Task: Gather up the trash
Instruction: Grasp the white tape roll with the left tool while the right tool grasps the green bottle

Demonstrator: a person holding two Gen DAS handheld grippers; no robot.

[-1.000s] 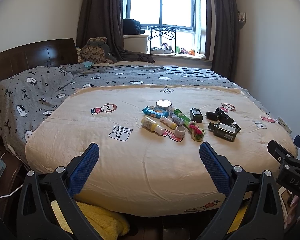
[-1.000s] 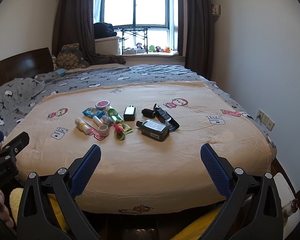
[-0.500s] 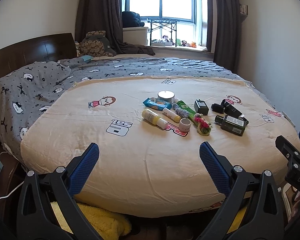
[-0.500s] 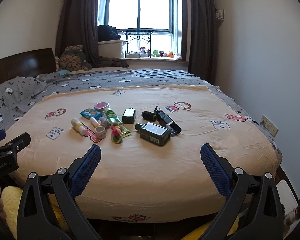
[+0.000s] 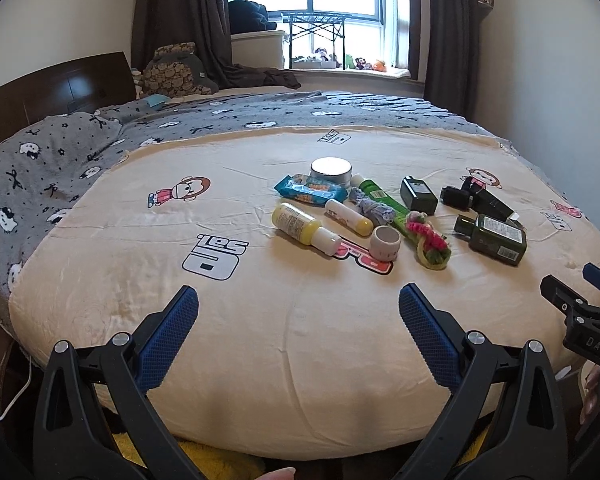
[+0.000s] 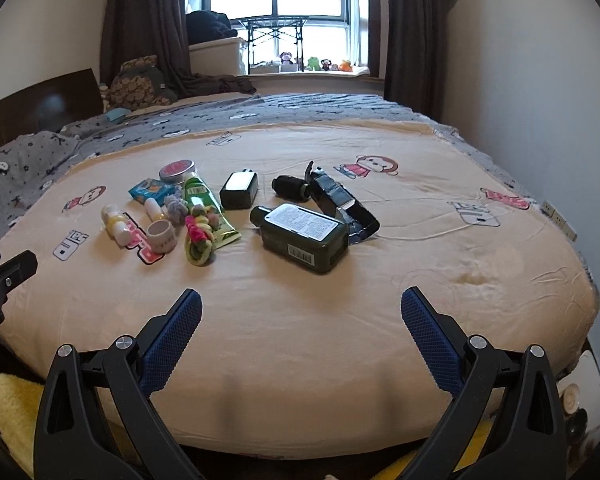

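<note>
Left gripper (image 5: 298, 322) hanging wide open over the near edge of the cream fleece blanket (image 5: 260, 320), holding nothing. Clutter lying mid-blanket, left to right: yellow plastic bottle (image 5: 303, 229), crinkly blue wrapper (image 5: 310, 191), round metal tin (image 5: 331, 171), flattened green tube (image 6: 208, 210), knitted pink-green ring (image 6: 200, 238), boxy dark green bottle (image 6: 302, 237), black case (image 6: 344, 204). Right gripper (image 6: 301, 322) likewise gaping wide, empty, at the near edge.
</note>
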